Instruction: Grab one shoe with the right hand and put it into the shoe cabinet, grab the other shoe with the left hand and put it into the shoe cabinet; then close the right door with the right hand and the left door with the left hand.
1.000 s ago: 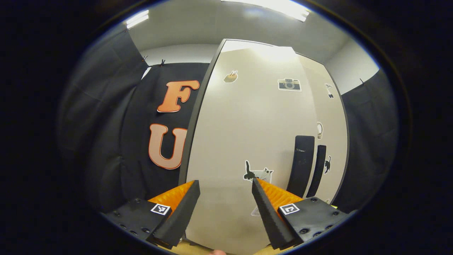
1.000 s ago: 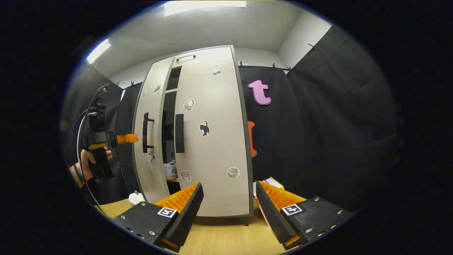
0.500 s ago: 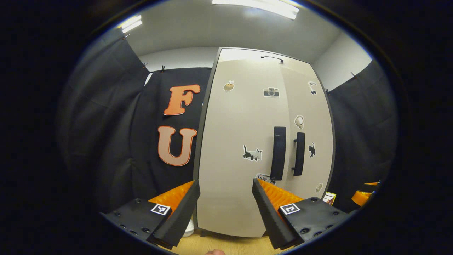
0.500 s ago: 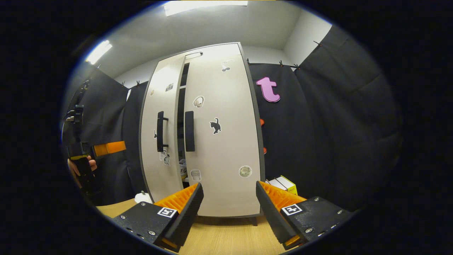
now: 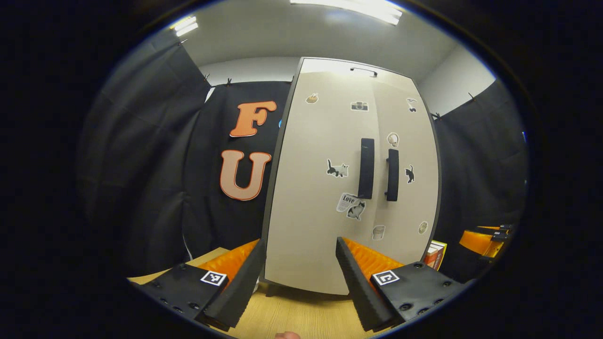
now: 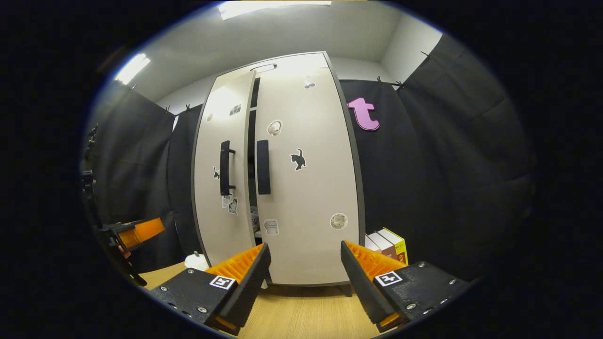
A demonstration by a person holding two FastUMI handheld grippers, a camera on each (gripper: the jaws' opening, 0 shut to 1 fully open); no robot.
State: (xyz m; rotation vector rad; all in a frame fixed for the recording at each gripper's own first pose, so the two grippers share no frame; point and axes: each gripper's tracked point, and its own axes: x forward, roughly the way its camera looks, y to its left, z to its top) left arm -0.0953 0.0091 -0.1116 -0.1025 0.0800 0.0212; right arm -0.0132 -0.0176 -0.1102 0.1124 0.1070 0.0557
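Left door [image 6: 221, 174] not quite shut (thin gap); rigid panel, should swing lightly, so push flat near its handle [image 6: 225, 168]. Both grippers released, empty.

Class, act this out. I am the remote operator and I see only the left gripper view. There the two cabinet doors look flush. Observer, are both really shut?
Observer: No. The right gripper view shows the left door slightly ajar, with a dark gap between it and the right door.
Operator: Is anything visible through that gap?
Observer: Yes, something pale low down inside, probably a shoe, though too little of it shows to be sure.
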